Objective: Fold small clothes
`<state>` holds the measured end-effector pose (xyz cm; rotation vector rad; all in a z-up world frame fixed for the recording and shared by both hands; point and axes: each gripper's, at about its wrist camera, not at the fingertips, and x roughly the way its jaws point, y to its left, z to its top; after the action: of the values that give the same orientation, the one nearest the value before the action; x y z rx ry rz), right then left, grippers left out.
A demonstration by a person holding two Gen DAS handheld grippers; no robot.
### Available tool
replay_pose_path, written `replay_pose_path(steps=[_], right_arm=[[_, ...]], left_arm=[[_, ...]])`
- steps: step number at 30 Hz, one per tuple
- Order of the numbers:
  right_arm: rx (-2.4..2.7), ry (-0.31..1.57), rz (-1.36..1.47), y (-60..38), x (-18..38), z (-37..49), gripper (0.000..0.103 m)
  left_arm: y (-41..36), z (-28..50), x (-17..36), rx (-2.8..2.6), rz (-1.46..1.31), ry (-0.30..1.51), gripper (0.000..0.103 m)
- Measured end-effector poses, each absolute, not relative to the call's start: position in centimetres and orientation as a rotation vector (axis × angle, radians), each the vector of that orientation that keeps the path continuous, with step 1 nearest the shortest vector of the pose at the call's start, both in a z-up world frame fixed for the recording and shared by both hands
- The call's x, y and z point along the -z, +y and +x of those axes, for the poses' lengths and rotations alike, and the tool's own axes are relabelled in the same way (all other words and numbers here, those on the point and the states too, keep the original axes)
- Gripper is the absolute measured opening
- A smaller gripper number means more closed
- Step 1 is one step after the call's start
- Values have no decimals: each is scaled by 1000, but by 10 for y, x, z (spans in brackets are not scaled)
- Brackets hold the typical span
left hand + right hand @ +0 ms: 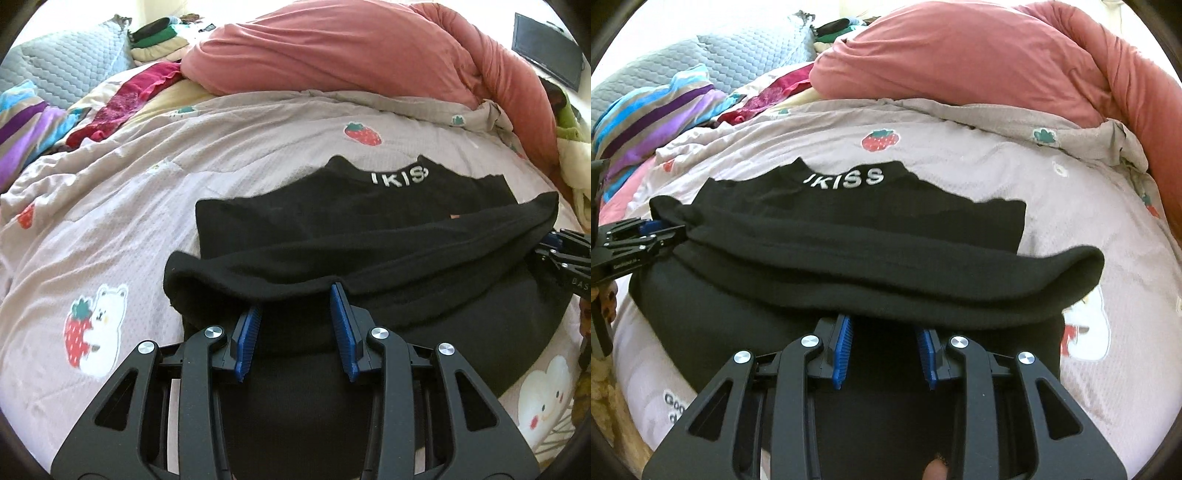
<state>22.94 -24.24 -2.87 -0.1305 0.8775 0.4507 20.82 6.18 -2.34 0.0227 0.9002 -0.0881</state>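
A black top (351, 221) lies on a pale quilt (147, 206) printed with strawberries and bears, filling the centre of both wrist views. Its collar, lettered in white, sits at upper centre in each view, at the far end from the tongs. The near hem is lifted into a thick fold that runs straight across each picture from side to side, just above the blue pads.

In the left wrist view, the left gripper (295, 314) fills the bottom of the picture. Its blue pads (341, 325) stand a little apart with black cloth bunched between them; it looks like a pinch on the hem near the fold's left end, though the tips are hidden under the cloth. The right gripper (561, 254) shows at the right edge, its tips buried in the fold's other end.

In the right wrist view, the right gripper (882, 328) sits at bottom centre, pads (844, 339) likewise slightly parted with the hem draped over and between them. The left gripper (653, 230) enters from the left edge at mid height, clamped on the fold's end there. A fingertip (932, 470) shows at the bottom edge.

The fold's long axis runs crosswise between the two tongs, each holding one end. The collar lies straight ahead, up the picture, about equally far from both. Carrying the hem to the collar would need both hands to travel forward together, keeping the fold taut and level.

A pink duvet (351, 48) is heaped across the top of each view, with striped cloth (657, 110) at upper left.
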Motion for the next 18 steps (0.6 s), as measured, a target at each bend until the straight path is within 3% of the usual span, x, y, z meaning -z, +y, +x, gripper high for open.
replay_pose_path(steps=[11,18], right_arm=[[-381,857,-113,-240,20,269,30],[-304,857,-50,-254,15,293,30]], left_arm=[[103,222,-6,100,-137,805,30],[135,217,-20,44,-196,758,39]])
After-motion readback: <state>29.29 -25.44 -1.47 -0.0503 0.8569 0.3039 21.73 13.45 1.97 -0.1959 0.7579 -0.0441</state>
